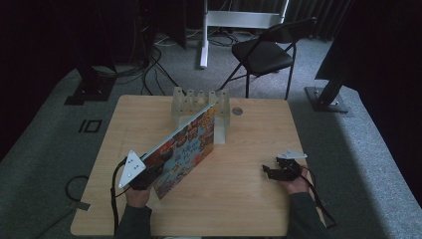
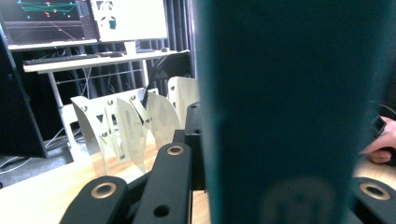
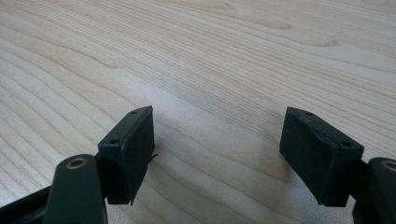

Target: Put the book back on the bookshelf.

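With the left gripper [image 1: 144, 175] clamped on the colourful book [image 1: 185, 145], whose far end leans into the slotted rack [image 1: 199, 107] at the table's far edge, keep it aligned with one slot, while the right gripper [image 1: 274, 172] rests spread near the right edge.

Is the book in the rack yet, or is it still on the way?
Nearly there. The left gripper has the book clamped at its near end, and the far end already sits among the rack dividers. Left to do: stand it fully in a slot and let go. The right gripper rests open on the table.
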Motion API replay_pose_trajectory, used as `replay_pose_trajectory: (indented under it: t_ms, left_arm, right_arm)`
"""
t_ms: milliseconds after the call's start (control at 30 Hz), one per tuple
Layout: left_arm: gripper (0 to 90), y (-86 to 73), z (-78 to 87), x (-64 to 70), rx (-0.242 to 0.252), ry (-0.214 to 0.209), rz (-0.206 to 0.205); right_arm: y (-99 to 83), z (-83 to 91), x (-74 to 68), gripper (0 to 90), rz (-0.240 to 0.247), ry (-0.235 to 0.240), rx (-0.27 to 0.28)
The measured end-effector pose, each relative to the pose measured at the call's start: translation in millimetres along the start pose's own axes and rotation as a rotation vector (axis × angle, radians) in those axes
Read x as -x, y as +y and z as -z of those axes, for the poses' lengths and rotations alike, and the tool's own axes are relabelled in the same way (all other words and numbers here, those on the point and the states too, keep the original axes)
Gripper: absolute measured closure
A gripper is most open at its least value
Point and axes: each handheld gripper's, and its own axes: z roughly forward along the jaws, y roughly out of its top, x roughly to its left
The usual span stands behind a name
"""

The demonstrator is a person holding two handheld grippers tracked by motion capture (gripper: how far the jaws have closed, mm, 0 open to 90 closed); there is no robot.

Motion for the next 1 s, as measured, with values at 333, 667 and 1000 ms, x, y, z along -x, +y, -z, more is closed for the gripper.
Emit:
replay_pose_trajectory:
  t_ms: [333,667,1000]
  left_arm:
    - [79.5,-0.9,4.9,-5.4,0.004,0.015,0.022]
    - [79.6,-2.7,11.1,-11.2,0.012,0.038,0.053]
    - [79.6,-3.2,15.1,-13.7,0.016,0.060,0.063]
  right_arm:
    - [0.0,0.0,0.0,25.9,0.000,0.000,0.000]
    - [0.0,0.0,0.1,25.9,0.000,0.000,0.000]
    - [0.0,0.0,0.0,25.9,-0.001,0.000,0.000]
